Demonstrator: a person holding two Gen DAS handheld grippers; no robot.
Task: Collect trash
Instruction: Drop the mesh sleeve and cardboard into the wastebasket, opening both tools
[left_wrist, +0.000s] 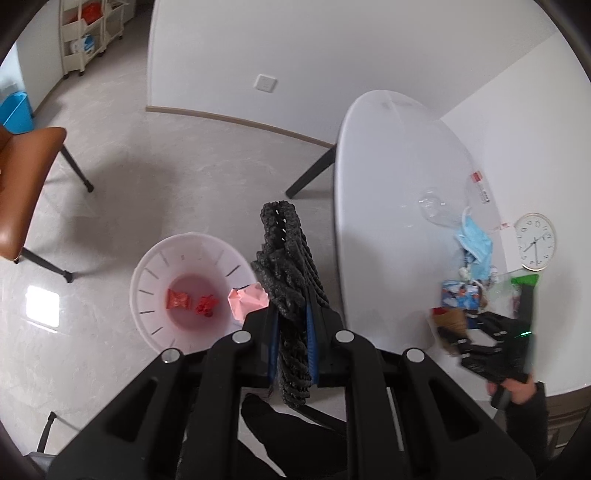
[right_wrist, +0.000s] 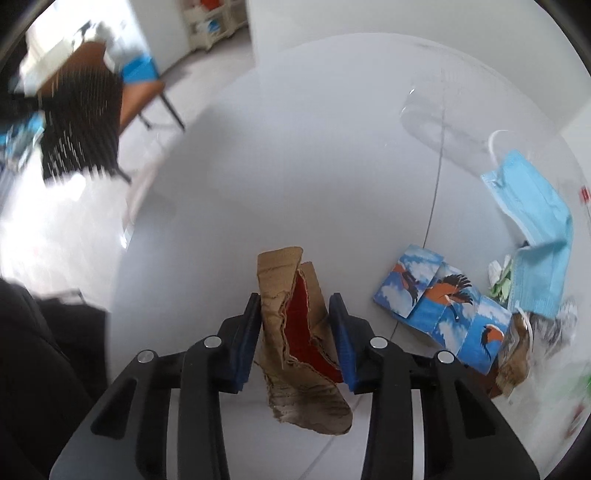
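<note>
Two handheld grippers are at work, each with something between its jaws. The left gripper (left_wrist: 291, 314) has its jaws squeezed tight on a piece of black foam netting (left_wrist: 286, 258), which sticks out well ahead of the fingertips and trails back between them. Below and to the left of those jaws, on the floor, stands a white trash bin (left_wrist: 147, 295) holding two red wrappers (left_wrist: 192, 302); a crumpled pink paper (left_wrist: 247, 299) shows over its near rim, just beside the left jaw. The netting looks very light, soft and springy — likely to cling to the pads, so it may need a shake to drop.

The right gripper (right_wrist: 295, 332) has its jaws closed narrow on a torn scrap of brown cardboard (right_wrist: 284, 332) with a red inner face, above the white bench (right_wrist: 295, 166). The pads press its two sides near the middle. It looks light and fairly stiff, though ragged at the edges, so the middle hold seems sound.

Right of these jaws, on the bench, lie a folded blue bird-print leaflet (right_wrist: 443, 306), a blue face mask (right_wrist: 535, 214) and more crumpled scraps — all light, limp things best pinched at a raised fold or edge. Some clear plastic (right_wrist: 436, 118) lies farther ahead; its shape is hard to make out.
</note>
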